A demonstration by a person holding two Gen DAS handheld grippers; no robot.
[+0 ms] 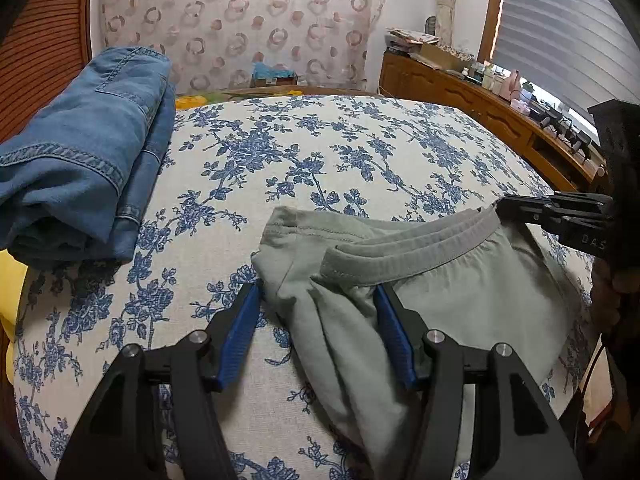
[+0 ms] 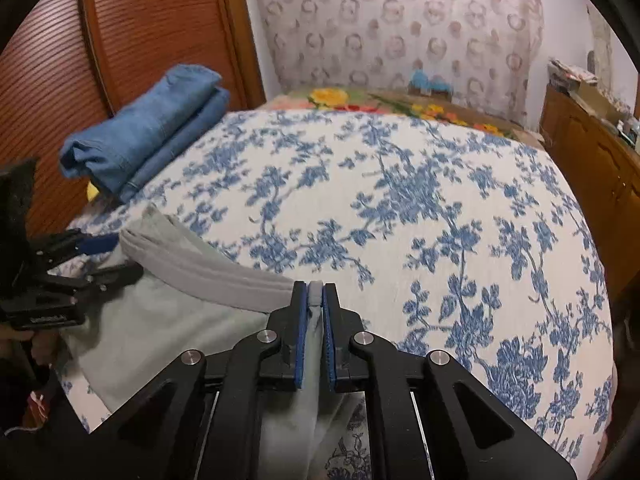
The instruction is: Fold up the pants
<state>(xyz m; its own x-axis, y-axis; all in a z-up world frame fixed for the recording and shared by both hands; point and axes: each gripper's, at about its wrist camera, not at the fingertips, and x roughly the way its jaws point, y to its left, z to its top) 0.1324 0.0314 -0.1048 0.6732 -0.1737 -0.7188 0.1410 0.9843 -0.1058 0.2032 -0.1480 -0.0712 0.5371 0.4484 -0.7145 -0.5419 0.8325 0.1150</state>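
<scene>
Grey-green pants (image 1: 460, 292) lie bunched on the floral bedspread (image 1: 320, 160), the elastic waistband (image 1: 404, 248) curving across them. My left gripper (image 1: 316, 292) is open, its blue pads either side of a fold of the fabric near the waistband's left end. My right gripper (image 2: 315, 292) is shut on the waistband's right end (image 2: 315, 294); it shows in the left wrist view at the right (image 1: 504, 206). The pants (image 2: 160, 320) and the left gripper (image 2: 120, 254) also show at the left of the right wrist view.
Folded blue jeans (image 1: 80, 152) lie at the bed's far left by a wooden headboard (image 2: 140, 32). A wooden dresser (image 1: 480, 108) with clutter stands along the right wall. A flowered blanket (image 2: 400, 108) lies at the far end of the bed.
</scene>
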